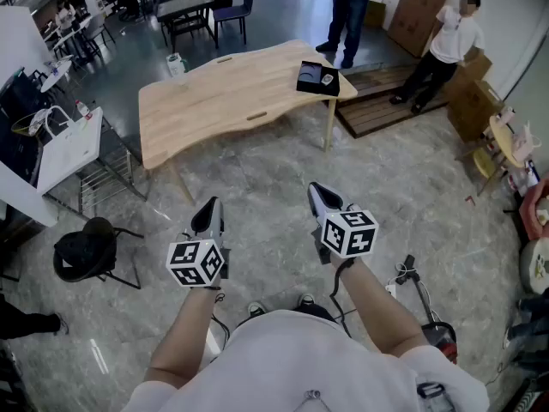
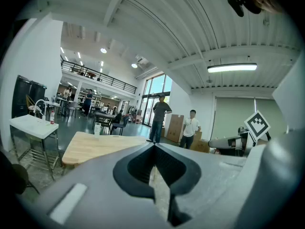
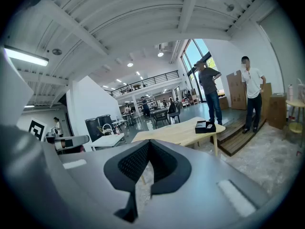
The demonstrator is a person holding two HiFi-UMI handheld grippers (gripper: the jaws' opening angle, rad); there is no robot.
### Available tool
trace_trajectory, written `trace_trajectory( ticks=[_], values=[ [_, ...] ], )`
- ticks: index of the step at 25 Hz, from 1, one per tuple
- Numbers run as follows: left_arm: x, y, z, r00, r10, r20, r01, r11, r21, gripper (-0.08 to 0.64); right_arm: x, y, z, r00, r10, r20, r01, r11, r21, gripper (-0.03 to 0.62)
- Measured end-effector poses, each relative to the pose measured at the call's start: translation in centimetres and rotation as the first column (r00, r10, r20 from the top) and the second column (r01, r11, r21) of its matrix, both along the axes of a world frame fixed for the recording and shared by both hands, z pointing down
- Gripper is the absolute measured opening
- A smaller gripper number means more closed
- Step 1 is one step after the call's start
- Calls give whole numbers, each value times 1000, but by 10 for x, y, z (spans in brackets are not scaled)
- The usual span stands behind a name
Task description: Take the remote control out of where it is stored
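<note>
A black open box (image 1: 316,78) sits on the far right corner of a light wooden table (image 1: 232,93), several steps ahead of me. A small pale item (image 1: 327,79) lies in it, too small to identify. The box (image 3: 205,126) also shows in the right gripper view, on the table's (image 3: 174,133) near end. My left gripper (image 1: 210,208) and right gripper (image 1: 318,193) hang side by side over the stone floor, far short of the table. Both are shut with nothing between the jaws. The left gripper view shows the table (image 2: 95,145) beyond the closed tips (image 2: 155,147).
Two people (image 1: 347,7) (image 1: 442,45) stand beyond the table, next to a wooden pallet (image 1: 386,101) and cardboard boxes (image 1: 420,7). A white side table (image 1: 69,148) and a black stool (image 1: 86,251) are on the left. A white container (image 1: 176,63) stands on the table's far left corner.
</note>
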State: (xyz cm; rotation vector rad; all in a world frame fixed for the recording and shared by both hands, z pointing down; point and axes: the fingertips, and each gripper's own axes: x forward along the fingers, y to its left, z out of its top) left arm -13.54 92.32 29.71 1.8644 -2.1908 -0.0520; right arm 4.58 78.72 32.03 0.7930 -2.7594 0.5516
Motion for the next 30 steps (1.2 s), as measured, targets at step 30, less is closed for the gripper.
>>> trace_trajectory(
  ticks=[30],
  values=[
    [-46, 33, 18, 998, 43, -47, -43, 999, 5, 2, -22, 24, 5, 994, 106, -32, -105, 994, 21, 28]
  ],
)
